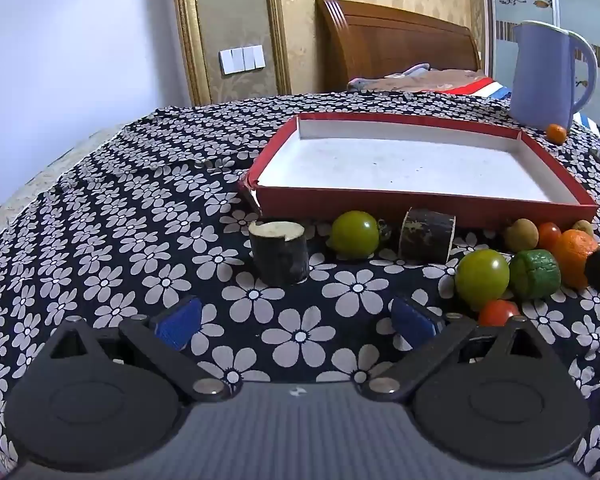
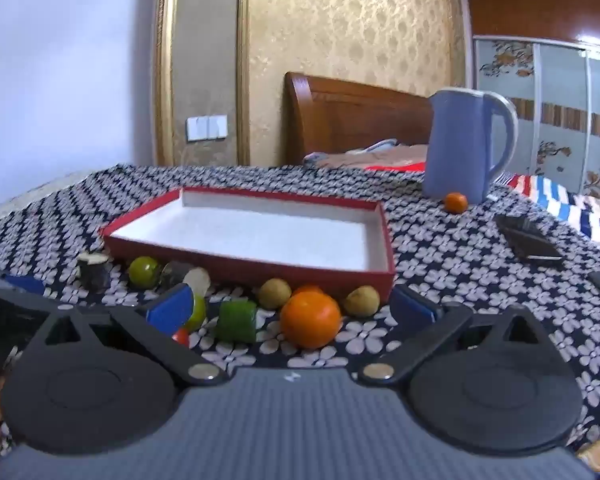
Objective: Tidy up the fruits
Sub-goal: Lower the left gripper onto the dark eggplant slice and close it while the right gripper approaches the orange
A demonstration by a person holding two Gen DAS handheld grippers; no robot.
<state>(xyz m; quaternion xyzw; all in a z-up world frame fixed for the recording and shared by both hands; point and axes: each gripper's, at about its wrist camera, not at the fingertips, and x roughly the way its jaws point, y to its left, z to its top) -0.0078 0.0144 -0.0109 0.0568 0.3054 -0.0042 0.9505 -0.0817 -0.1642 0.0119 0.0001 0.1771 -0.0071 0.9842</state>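
Observation:
A shallow red box (image 1: 420,204) (image 2: 260,270) with a white inside lies on the flowered cloth with nothing in it. Along its near side sit two dark sugarcane pieces (image 1: 279,254) (image 1: 427,240), two green tomatoes (image 1: 355,234) (image 1: 482,279), a green chunk (image 1: 534,274) (image 2: 237,320), an orange (image 1: 574,252) (image 2: 310,319), red tomatoes (image 1: 498,312) and small brown fruits (image 2: 275,293). My left gripper (image 1: 296,322) is open, a little short of the upright cane piece. My right gripper (image 2: 292,312) is open, with the orange and green chunk just ahead between its fingers, untouched.
A blue jug (image 1: 548,76) (image 2: 466,144) stands at the far right with a small orange (image 1: 556,134) (image 2: 455,203) at its foot. A dark phone (image 2: 526,242) lies right of the box. A bed with a wooden headboard (image 1: 396,44) is behind the table.

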